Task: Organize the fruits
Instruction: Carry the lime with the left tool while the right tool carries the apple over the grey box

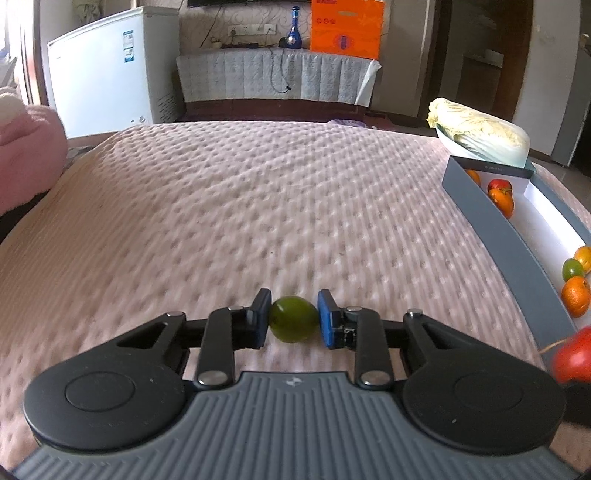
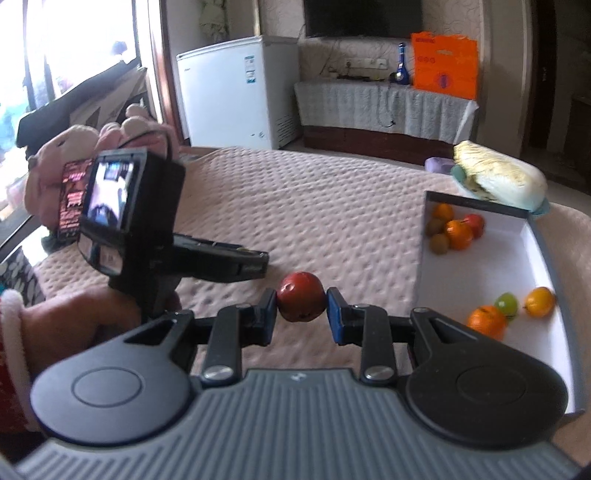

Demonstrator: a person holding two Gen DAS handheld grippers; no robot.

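Note:
My left gripper [image 1: 293,318] is shut on a small green fruit [image 1: 293,319] low over the pink bedspread [image 1: 258,206]. In the right wrist view my right gripper [image 2: 301,308] is shut on a red fruit [image 2: 301,302], held above the bedspread just left of the grey box. That red fruit [image 1: 572,356] also shows at the right edge of the left wrist view. The white-lined grey box [image 2: 532,266] holds several oranges, brown kiwis, a red fruit and a green fruit [image 2: 506,303]. The left gripper's body [image 2: 159,251] and the hand holding it sit at the left.
A napa cabbage [image 1: 480,134] lies in a pale bowl [image 2: 458,173] behind the box. Pink plush toys [image 2: 92,147] rest at the bed's left edge. Beyond the bed stand a white freezer [image 1: 107,74], a cloth-covered cabinet [image 1: 273,79] and an orange bag [image 1: 345,27].

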